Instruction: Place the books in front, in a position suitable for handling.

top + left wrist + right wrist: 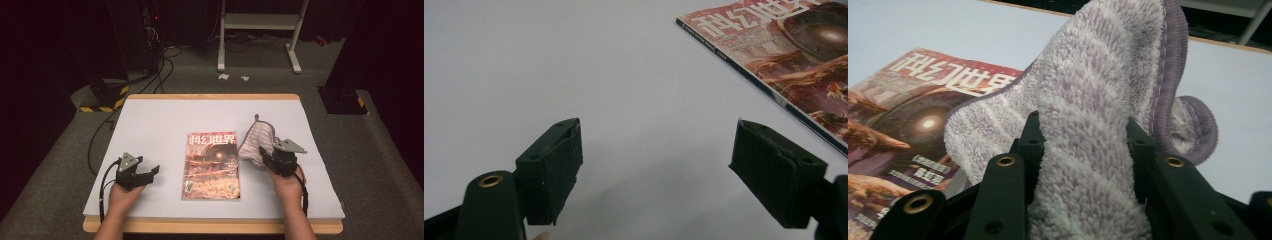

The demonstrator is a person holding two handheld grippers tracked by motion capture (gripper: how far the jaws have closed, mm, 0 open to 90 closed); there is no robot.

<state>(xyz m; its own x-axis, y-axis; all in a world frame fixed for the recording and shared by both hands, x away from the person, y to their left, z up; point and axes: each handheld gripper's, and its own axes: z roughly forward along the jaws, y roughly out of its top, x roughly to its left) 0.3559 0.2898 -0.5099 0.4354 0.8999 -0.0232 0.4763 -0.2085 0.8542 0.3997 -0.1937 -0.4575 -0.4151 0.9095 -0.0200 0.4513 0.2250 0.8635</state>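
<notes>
Left gripper (150,172) rests on the desk (150,120), jaws wide apart with nothing between them; the magazine (804,60) lies off to the right of those jaws, well apart, cover up. Left hand (122,196) low on the desk, idle.

Magazine (212,166) flat at desk centre, between the two grippers.

Right gripper (267,156) has its jaws clamped on a purple-and-white striped terry cloth (1098,115), a thick fold of it pinched between the pads. The cloth bunches up ahead of the jaws, its free end draping over the magazine's top right corner (948,85); purple hemmed edge curls off to the right of the jaws. From the high view the cloth (256,140) hangs just beyond the jaws, beside and partly over the magazine.

Likely step: wiping the magazine cover with the cloth. To do it well: keep the clamp firm so the fold doesn't slip, lower until the cloth lies flat on the cover, sweep across in even strokes. Left gripper could pin the magazine's near edge so it doesn't slide. Risk: the cloth drags the cover open or shifts the magazine.
</notes>
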